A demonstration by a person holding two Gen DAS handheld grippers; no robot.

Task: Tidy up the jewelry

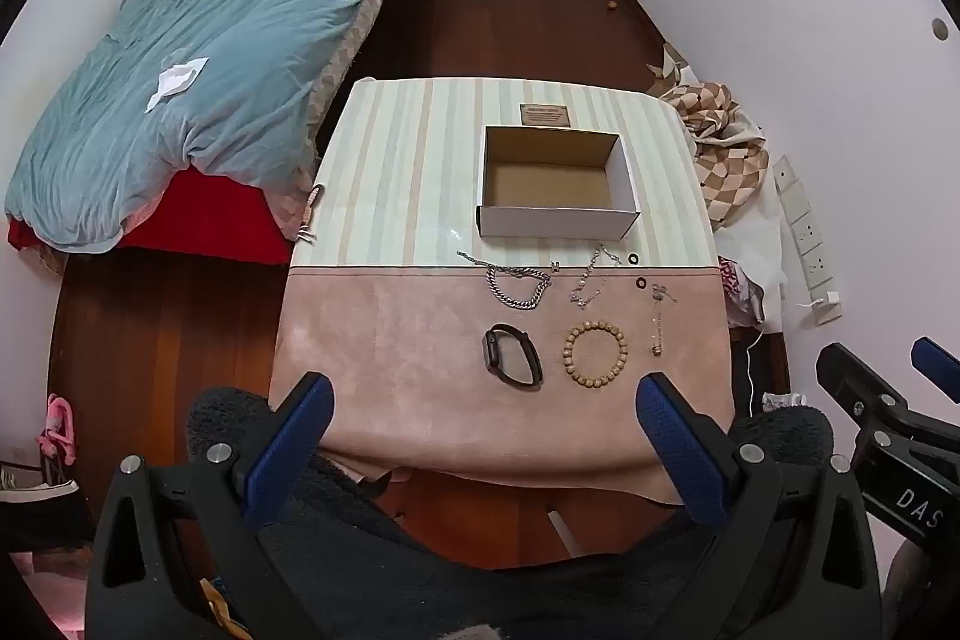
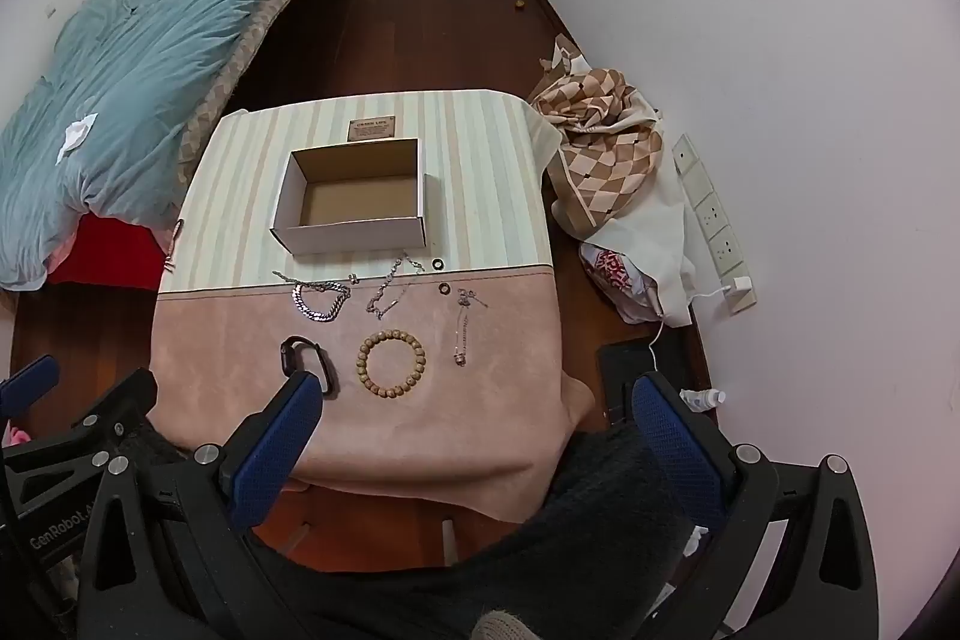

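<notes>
An empty white cardboard box (image 1: 555, 184) (image 2: 351, 199) stands on the striped far half of a small table. Before it lie a heavy silver chain (image 1: 519, 283) (image 2: 321, 298), a thin silver chain (image 1: 591, 277) (image 2: 390, 289), two small dark rings (image 1: 641, 283) (image 2: 444, 288), a slim pendant chain (image 1: 658, 319) (image 2: 462, 331), a black watch (image 1: 513, 355) (image 2: 306, 355) and a wooden bead bracelet (image 1: 595, 355) (image 2: 392, 357). My left gripper (image 1: 483, 436) hovers open above the table's near edge. My right gripper (image 2: 480, 436) is open too, beside it, holding nothing.
The pink and striped cloth (image 1: 420, 340) covers the table. A bed with a blue duvet (image 1: 198, 64) stands at the left. A checked cloth heap (image 2: 606, 154), a plastic bag (image 2: 618, 274) and a power strip (image 2: 714, 220) lie on the floor at the right by the wall.
</notes>
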